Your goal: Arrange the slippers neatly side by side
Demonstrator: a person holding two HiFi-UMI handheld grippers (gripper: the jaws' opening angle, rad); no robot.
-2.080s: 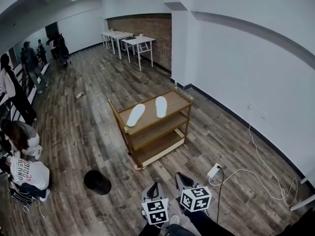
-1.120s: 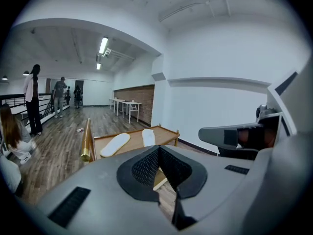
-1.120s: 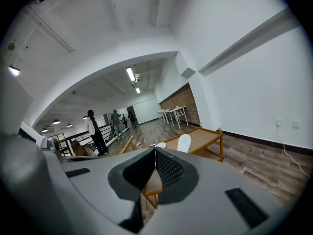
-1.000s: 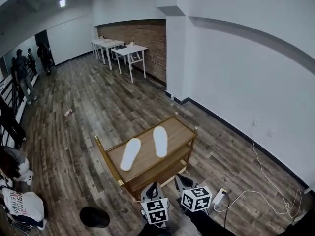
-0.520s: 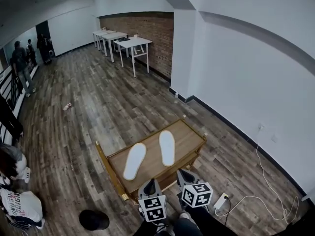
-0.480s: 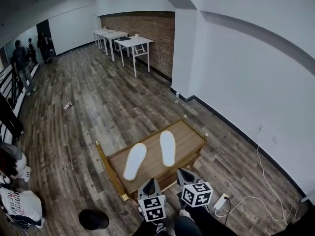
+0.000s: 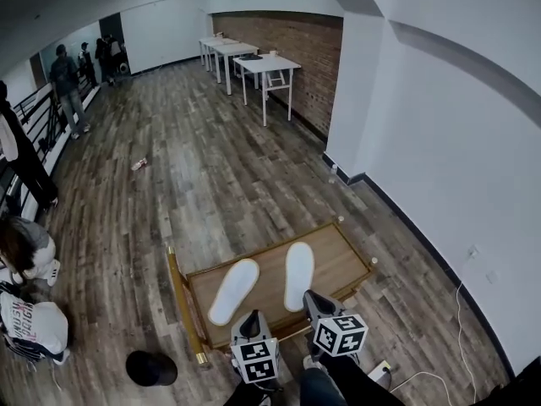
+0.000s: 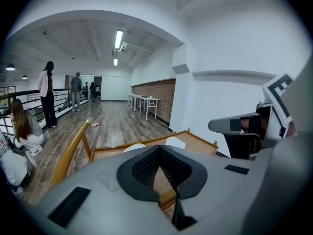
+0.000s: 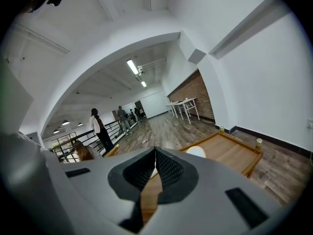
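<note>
Both slippers lie on the top of the wooden cart (image 7: 348, 260), and neither is in your fingers. The left slipper (image 7: 234, 291) lies at a slant, its far end leaning towards the other one. The right slipper (image 7: 298, 276) lies nearly straight, and bare wood shows between the two.

Your left gripper (image 7: 252, 318) hangs at the cart's near edge with its fingers pressed together and nothing between them. From the head view its tips sit just right of the left slipper's near end, without touching it. In the left gripper view both slippers show beyond the closed tips, one on either side.

Your right gripper (image 7: 312, 298) also has its fingers pressed together and empty. Its tips are close beside the right slipper's near end. In the right gripper view that slipper lies ahead and a little to the right of the tips.
</note>
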